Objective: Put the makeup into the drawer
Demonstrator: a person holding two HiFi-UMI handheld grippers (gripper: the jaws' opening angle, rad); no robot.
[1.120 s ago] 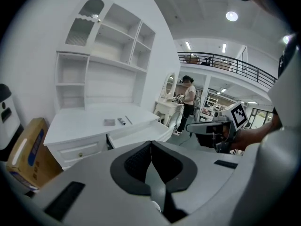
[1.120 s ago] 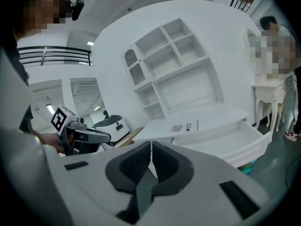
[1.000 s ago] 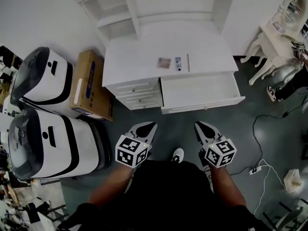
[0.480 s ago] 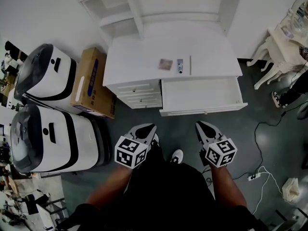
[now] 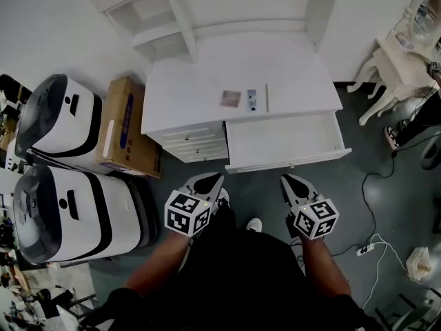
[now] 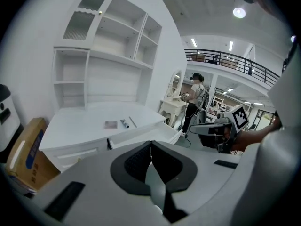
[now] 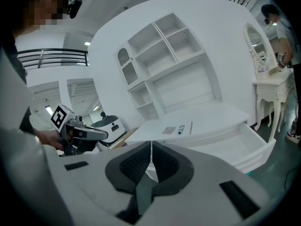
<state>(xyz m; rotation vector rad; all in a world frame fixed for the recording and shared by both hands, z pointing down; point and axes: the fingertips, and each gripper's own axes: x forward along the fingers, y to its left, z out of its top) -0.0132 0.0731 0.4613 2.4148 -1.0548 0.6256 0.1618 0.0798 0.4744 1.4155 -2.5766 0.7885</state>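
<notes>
On the white desk top (image 5: 193, 81) lie a small flat makeup palette (image 5: 231, 98), a short makeup tube (image 5: 252, 100) and a thin stick (image 5: 267, 96). Below them the right-hand drawer (image 5: 282, 138) is pulled out and looks empty. Both grippers hang over the floor in front of the desk, well short of it. My left gripper (image 5: 212, 179) is shut with nothing in it, and my right gripper (image 5: 286, 180) is shut and empty too. The palette (image 6: 111, 124) and tube (image 6: 124, 124) show far beyond the shut jaws of the left gripper (image 6: 151, 143). In the right gripper view the palette (image 7: 169, 130) and drawer (image 7: 235, 142) lie ahead of the right gripper (image 7: 151, 145).
Two big white machines (image 5: 62, 116) (image 5: 69, 212) and a cardboard box (image 5: 127, 126) stand left of the desk. White shelves (image 5: 172, 12) rise behind the desk. A white vanity and chair (image 5: 400, 54) stand at the right, with a cable and power strip (image 5: 365, 247) on the floor. A person (image 6: 195, 102) stands beyond.
Both grippers have drifted a little nearer the desk, still shut. The desk and open drawer have shifted slightly left and down in the head view.
</notes>
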